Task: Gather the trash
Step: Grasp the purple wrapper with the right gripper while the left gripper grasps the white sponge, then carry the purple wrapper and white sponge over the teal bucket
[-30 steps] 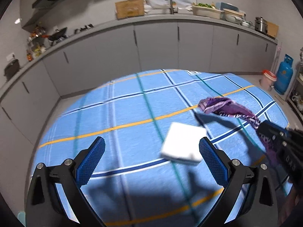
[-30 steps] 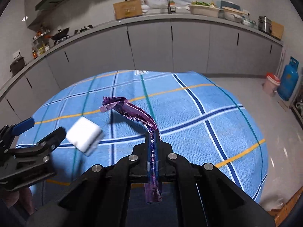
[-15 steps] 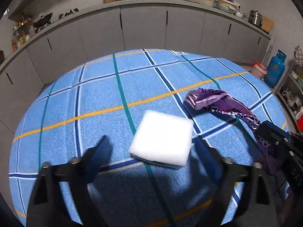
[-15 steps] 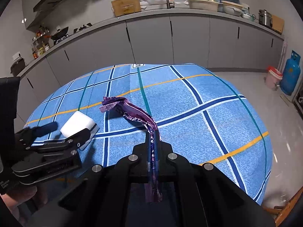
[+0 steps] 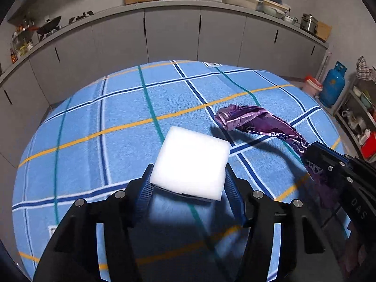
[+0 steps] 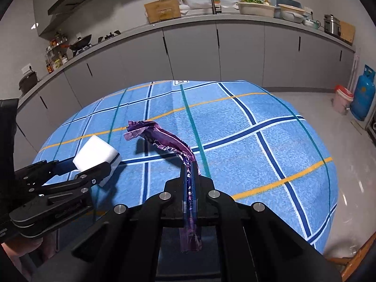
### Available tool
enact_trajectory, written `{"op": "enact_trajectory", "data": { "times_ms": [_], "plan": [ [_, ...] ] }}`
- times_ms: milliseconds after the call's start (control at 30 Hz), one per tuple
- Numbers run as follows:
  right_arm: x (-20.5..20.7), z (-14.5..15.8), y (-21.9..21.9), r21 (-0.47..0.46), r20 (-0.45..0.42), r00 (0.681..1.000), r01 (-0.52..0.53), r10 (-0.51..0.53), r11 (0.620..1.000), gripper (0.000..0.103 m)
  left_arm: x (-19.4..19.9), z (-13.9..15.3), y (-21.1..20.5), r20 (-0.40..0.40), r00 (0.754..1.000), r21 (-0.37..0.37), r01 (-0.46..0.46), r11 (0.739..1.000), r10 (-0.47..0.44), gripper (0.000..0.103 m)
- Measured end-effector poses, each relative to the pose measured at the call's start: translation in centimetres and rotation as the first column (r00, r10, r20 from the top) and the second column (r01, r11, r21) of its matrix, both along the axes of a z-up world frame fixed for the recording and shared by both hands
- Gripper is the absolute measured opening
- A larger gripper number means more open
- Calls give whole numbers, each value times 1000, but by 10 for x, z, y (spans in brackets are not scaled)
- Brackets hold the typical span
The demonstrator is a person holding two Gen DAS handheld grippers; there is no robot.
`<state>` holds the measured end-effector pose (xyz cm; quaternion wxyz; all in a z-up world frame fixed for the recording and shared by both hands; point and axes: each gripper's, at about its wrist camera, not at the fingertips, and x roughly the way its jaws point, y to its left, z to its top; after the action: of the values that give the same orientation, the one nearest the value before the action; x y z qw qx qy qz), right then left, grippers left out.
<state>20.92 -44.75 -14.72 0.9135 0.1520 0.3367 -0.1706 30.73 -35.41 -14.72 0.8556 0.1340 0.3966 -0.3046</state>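
Left wrist view: at 12 o'clock we see grey cabinets point(image 5: 171, 35), a blue gas cylinder point(image 5: 332, 83) at 2. Our desk point(image 5: 94, 117) wears a blue checked cloth. Our left claw point(image 5: 188, 185) is closing on the white foam block point(image 5: 191, 162), pads touching its sides; our right claw point(image 6: 190, 171) is clamped on the purple wrapper point(image 6: 162, 138).

The left gripper point(image 5: 189, 183) fills the lower middle of its own view, angled downward, its jaws closing with the white foam block point(image 5: 191, 162) between the blue ribbed pads point(image 5: 145, 191), which touch its two sides. In the right wrist view it reaches in from the lower left, a fingertip of the holding hand point(image 6: 22, 246) visible at the edge. The right gripper point(image 6: 190, 171) sits lower centre, tilted downward, jaws clamped tight on the purple wrapper point(image 6: 164, 139), which sticks out ahead of the tips.
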Motion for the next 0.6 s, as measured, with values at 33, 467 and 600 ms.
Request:
{"op": "enact_trajectory", "data": {
  "times_ms": [33, 467, 600],
  "plan": [
    [-2, 2, 3, -2, 3, 1000, -5, 5, 1000, 4, -4, 3, 4, 10, 1000, 0, -4, 1000, 4, 57],
    [-34, 22, 50, -13, 44, 997, -70, 70, 997, 4, -55, 30, 69, 94, 993, -18, -67, 998, 68, 57],
    [-40, 26, 68, -17, 52, 994, -96, 97, 995, 4, -70, 37, 91, 110, 989, -31, -92, 995, 95, 57]
  ]
}}
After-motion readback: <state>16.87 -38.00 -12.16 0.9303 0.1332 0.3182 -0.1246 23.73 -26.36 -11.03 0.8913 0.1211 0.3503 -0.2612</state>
